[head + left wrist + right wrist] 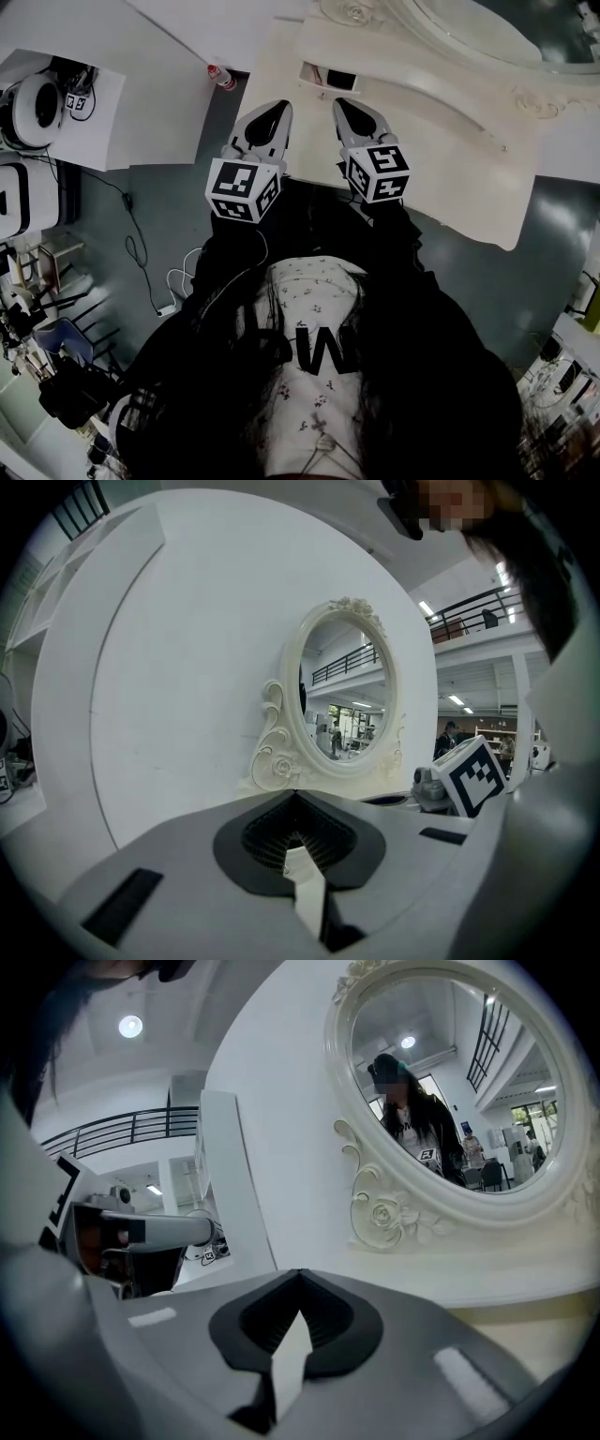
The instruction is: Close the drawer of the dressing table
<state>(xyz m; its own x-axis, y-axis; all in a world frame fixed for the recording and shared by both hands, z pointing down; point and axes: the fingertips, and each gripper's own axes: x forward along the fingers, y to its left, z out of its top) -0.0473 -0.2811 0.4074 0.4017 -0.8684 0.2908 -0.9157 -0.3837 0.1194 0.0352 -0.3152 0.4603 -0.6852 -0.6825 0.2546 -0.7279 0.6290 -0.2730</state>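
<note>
The cream dressing table [450,141] stands in front of me, and its oval mirror [469,28] lies at the head view's top right. Both grippers hang side by side over the table's near edge. My left gripper [272,114] and right gripper [350,109] point at the table, each with its jaws together and nothing between them. In the left gripper view the tips [295,797] meet below the carved mirror [342,705]. In the right gripper view the tips [298,1274] meet too, with the mirror [450,1091] above. The grippers and my arms hide the drawer front.
A small dark rectangular recess [330,77] shows on the tabletop beyond the grippers. A red-capped bottle [222,77] lies on the floor at the left. White tables [94,112] with machines [33,108] stand further left, with cables [141,244] on the floor.
</note>
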